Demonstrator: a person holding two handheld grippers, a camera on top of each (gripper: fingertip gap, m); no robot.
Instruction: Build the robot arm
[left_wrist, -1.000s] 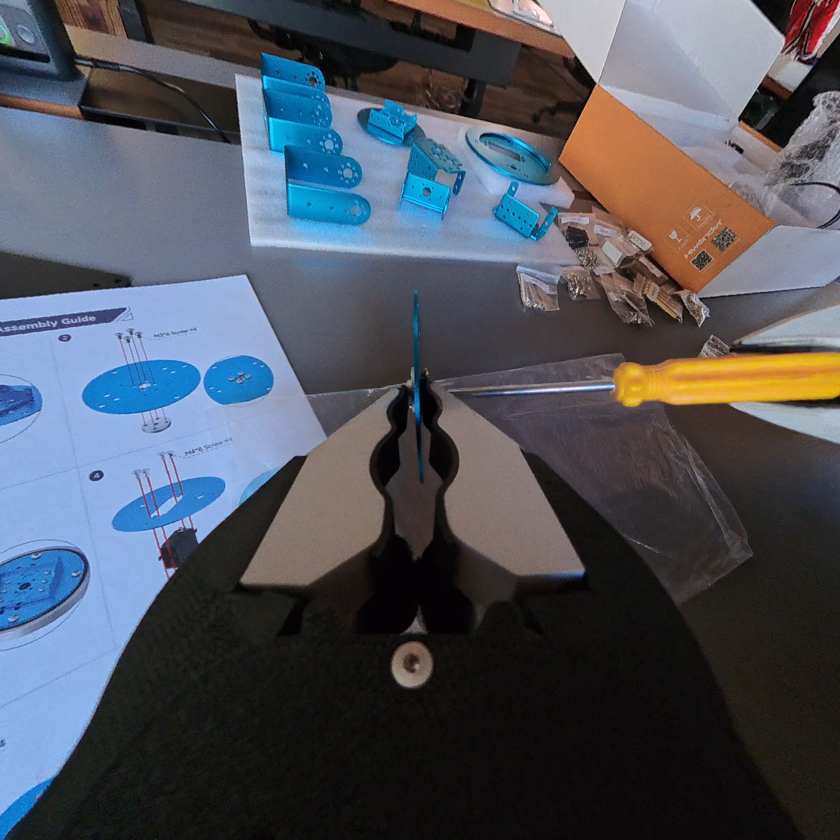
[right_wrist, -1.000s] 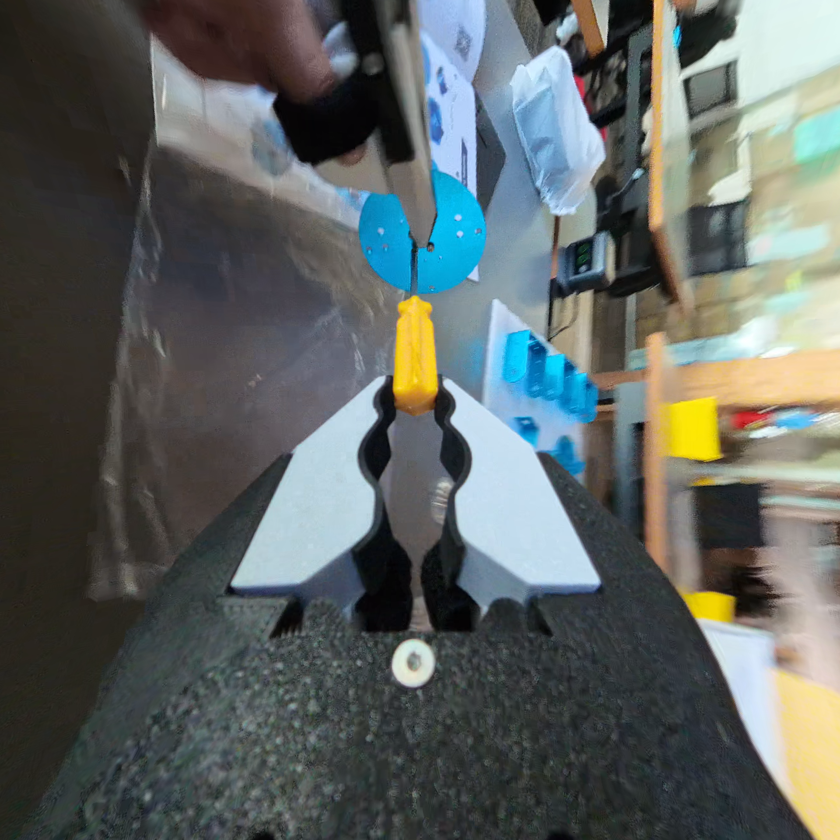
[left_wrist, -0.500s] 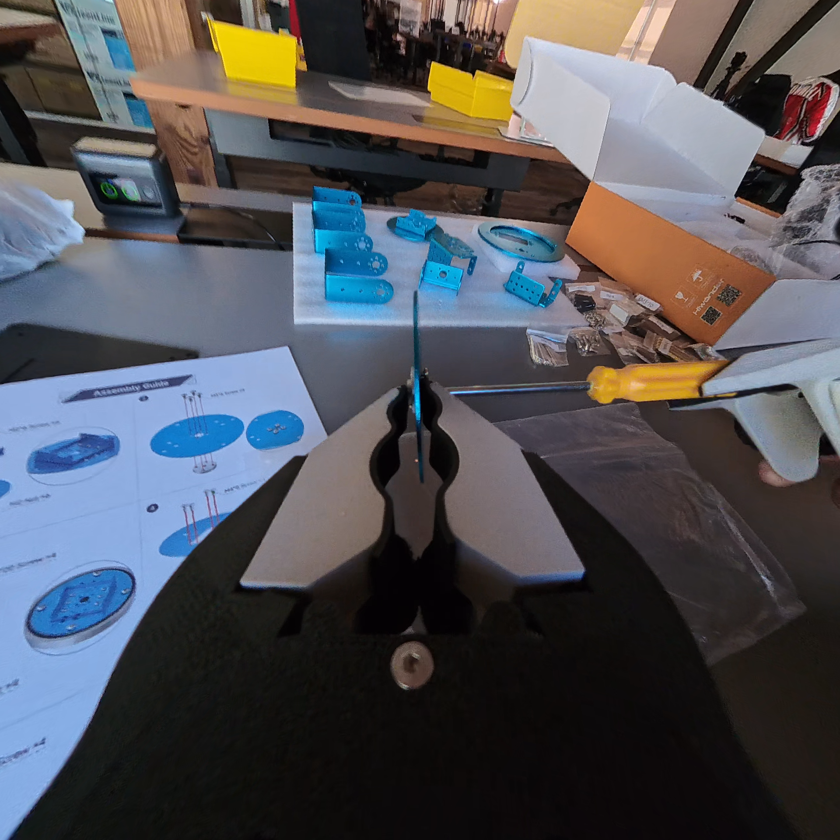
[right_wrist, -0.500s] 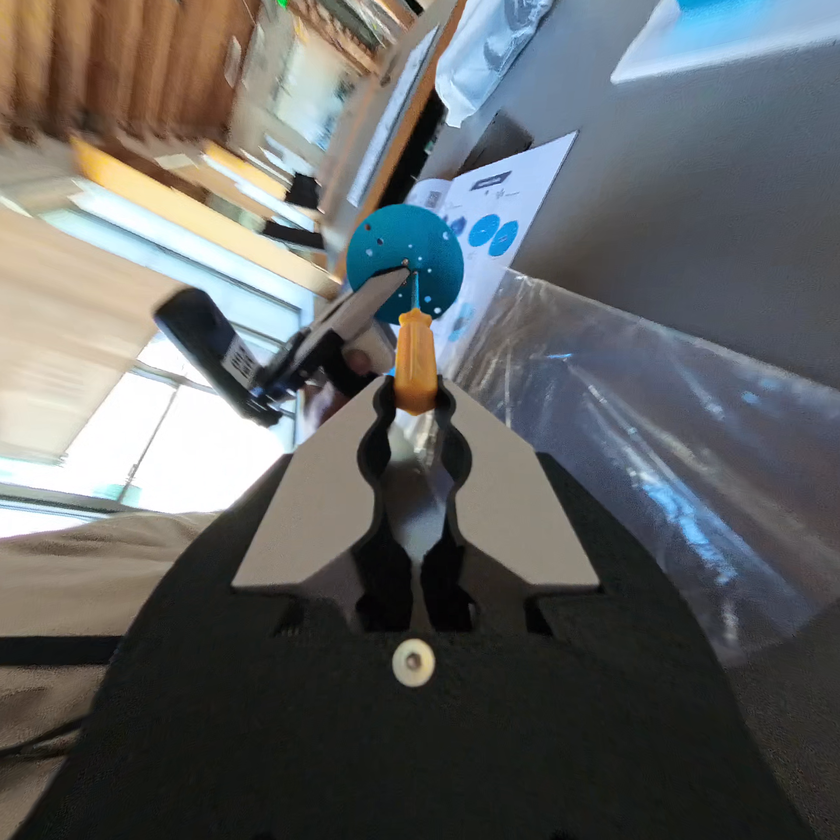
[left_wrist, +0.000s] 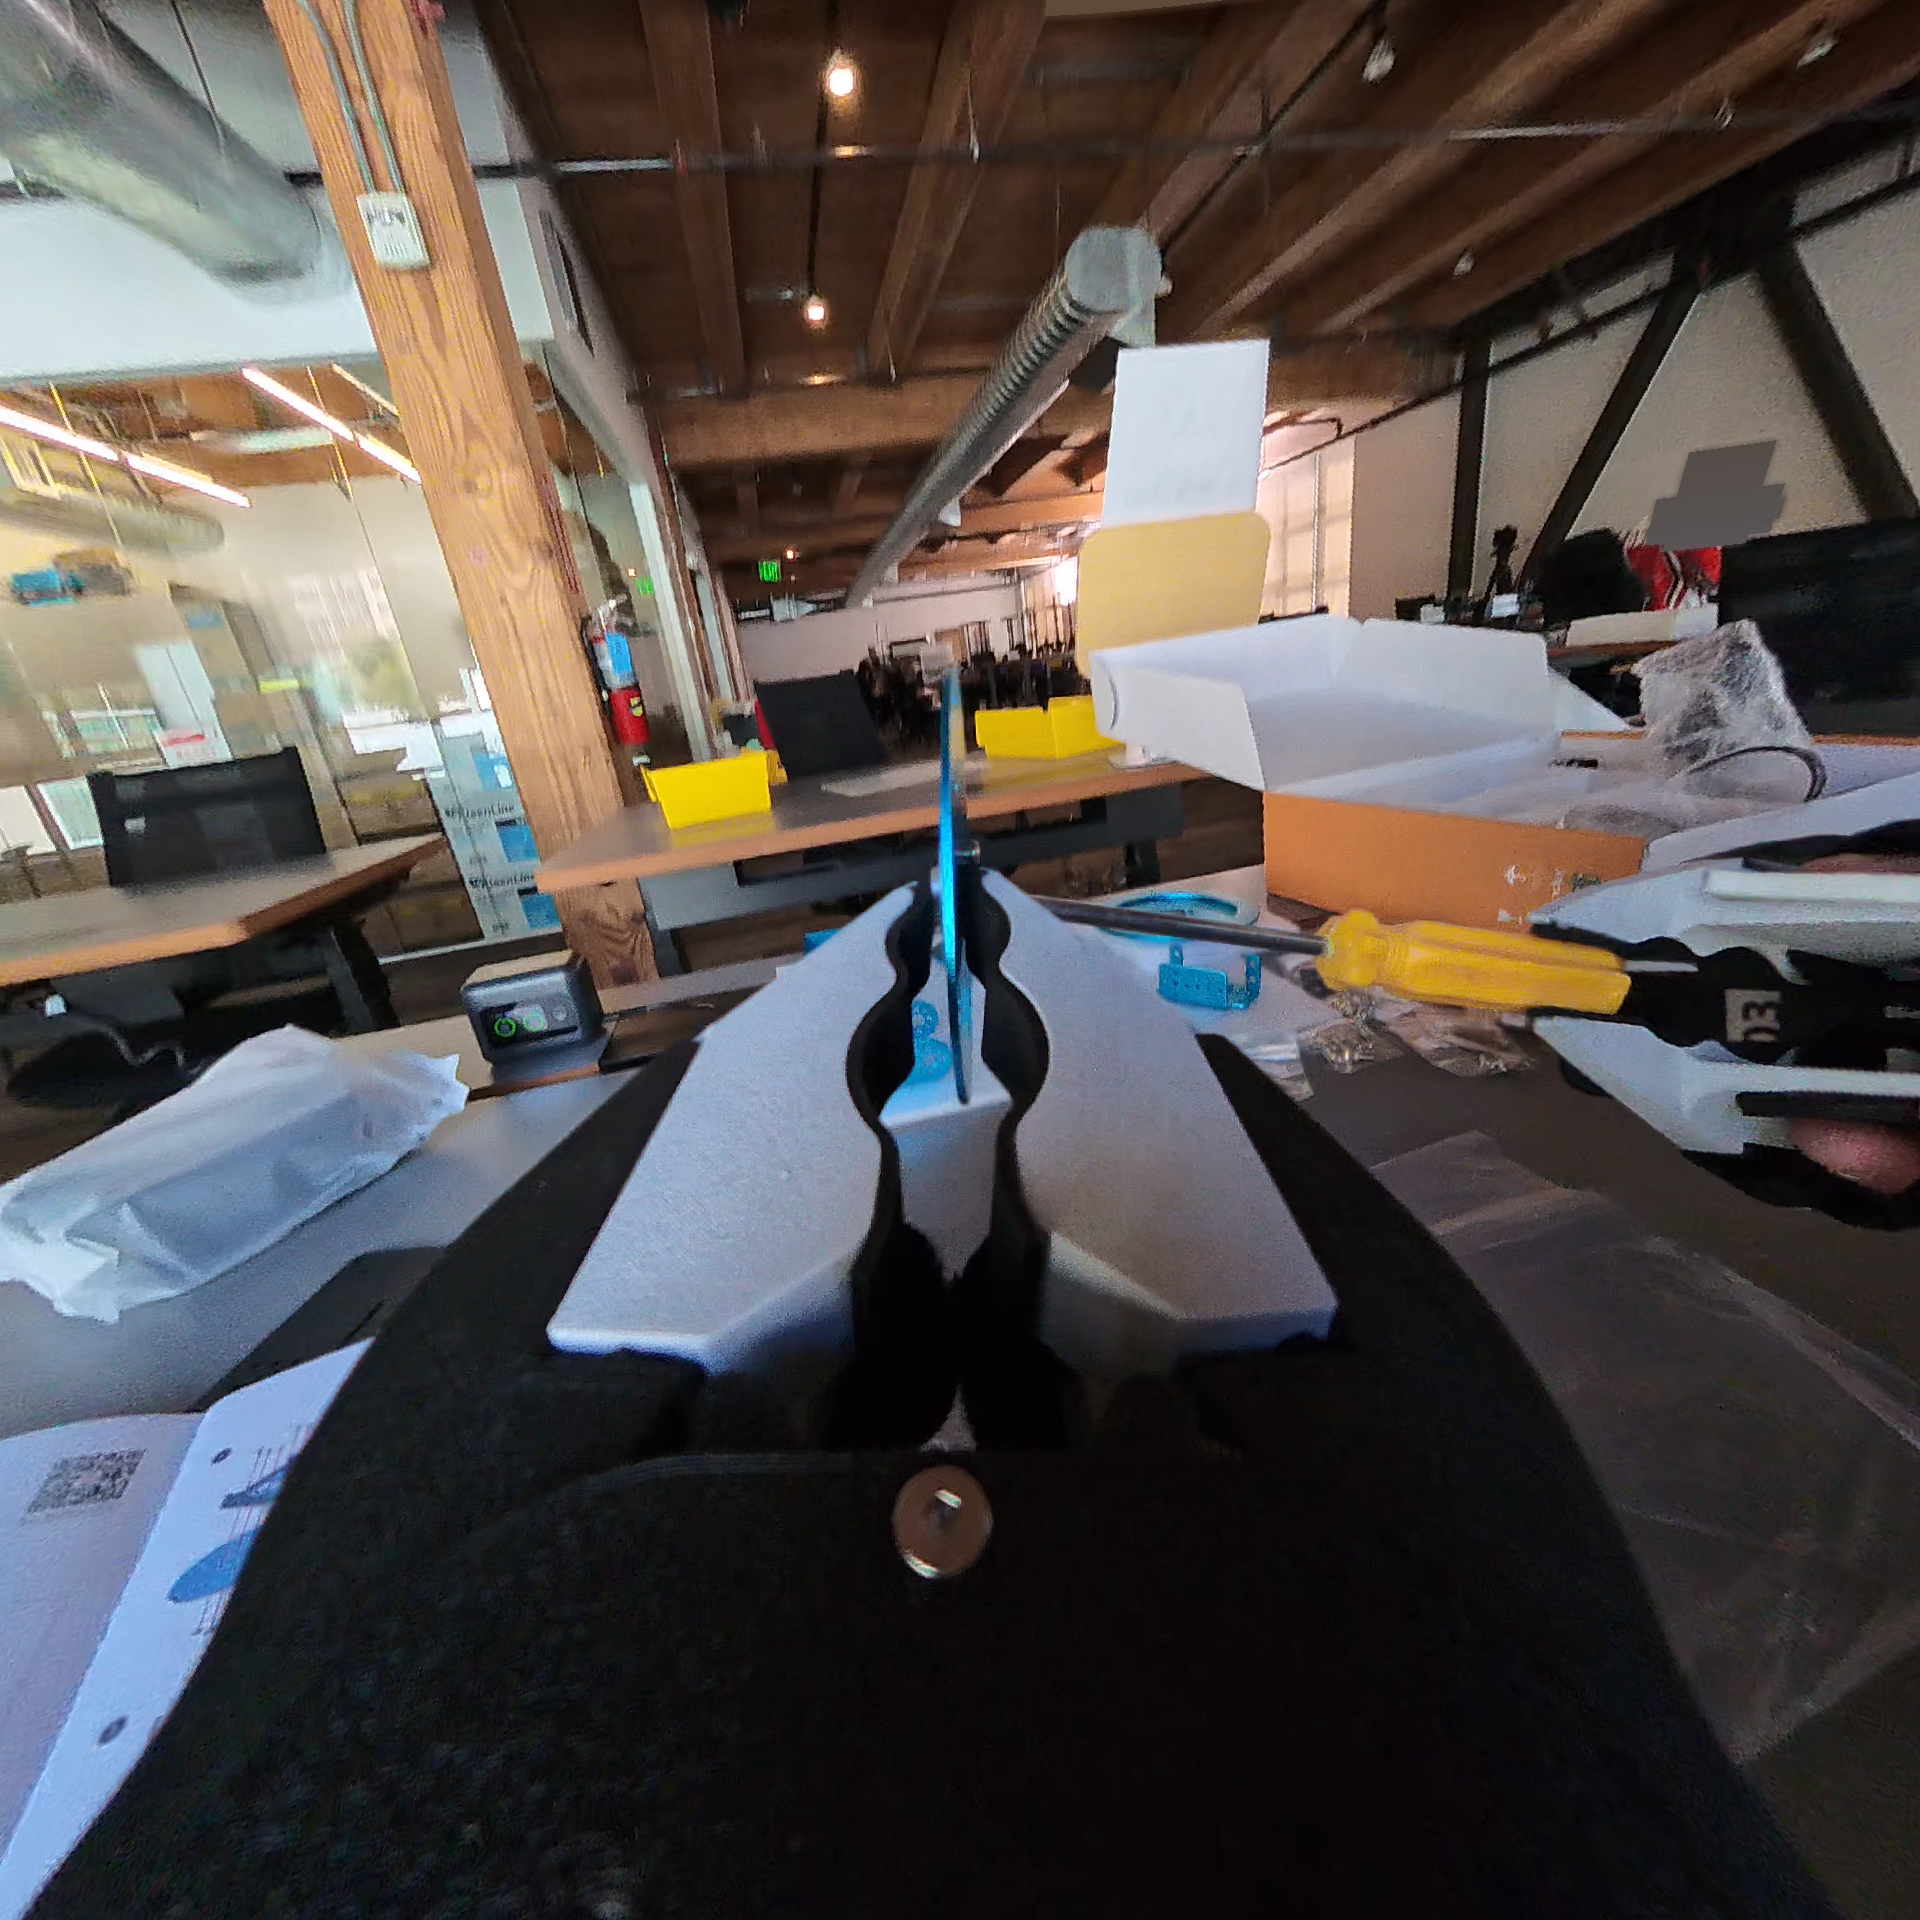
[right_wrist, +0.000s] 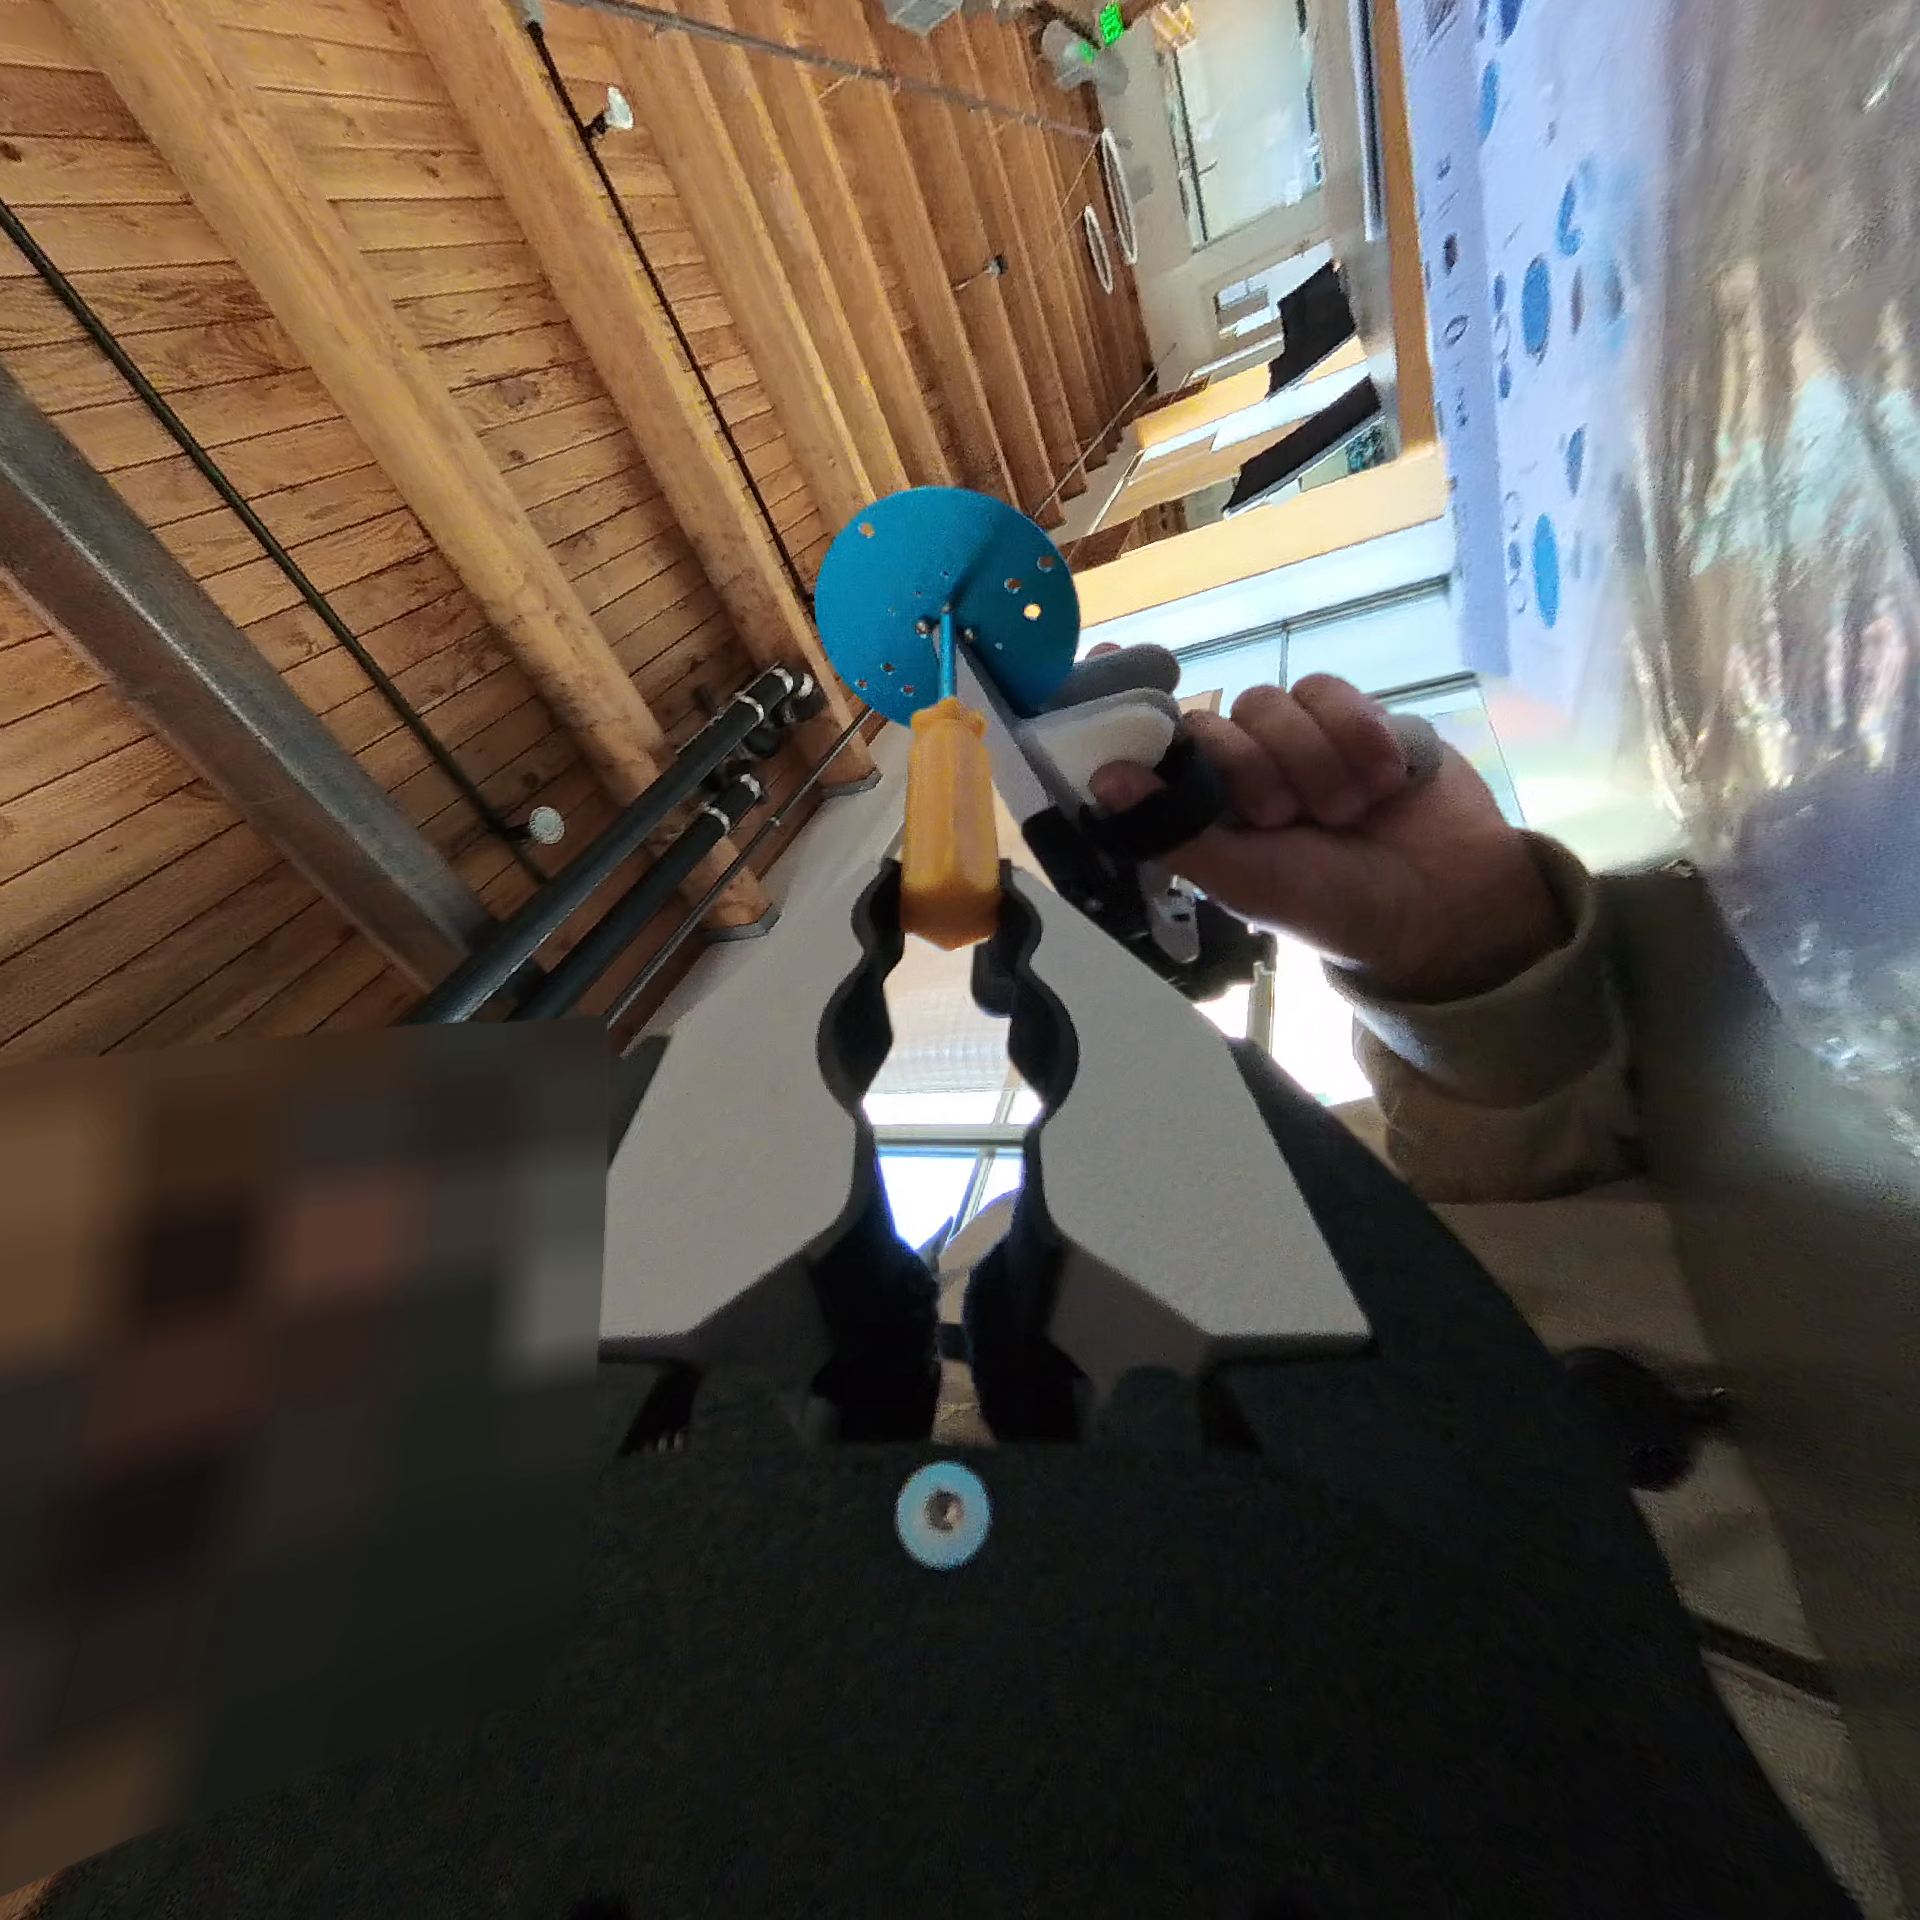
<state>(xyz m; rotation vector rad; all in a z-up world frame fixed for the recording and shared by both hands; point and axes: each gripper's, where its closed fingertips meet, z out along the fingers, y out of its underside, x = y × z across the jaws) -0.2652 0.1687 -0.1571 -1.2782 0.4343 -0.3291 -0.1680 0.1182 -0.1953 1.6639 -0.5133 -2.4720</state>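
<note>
Left claw (left_wrist: 956, 914) is pinched nearly closed and level, while right claw (right_wrist: 951, 914), rolled sideways, points at it.

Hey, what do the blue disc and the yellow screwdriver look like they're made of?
Blue disc: likely anodised aluminium. It is thin and rigid, with a satin metallic blue sheen and cleanly drilled holes; edge-on in the left tongs it looks like flat sheet.
Screwdriver: the handle looks like translucent yellow-orange moulded plastic, glossy with ridges; the shaft looks like bare steel, dark and shiny. It sits in the right tongs.

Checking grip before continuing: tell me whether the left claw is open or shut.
Shut: the left claw pinches the blue disc edge-on between its fingers.
</note>
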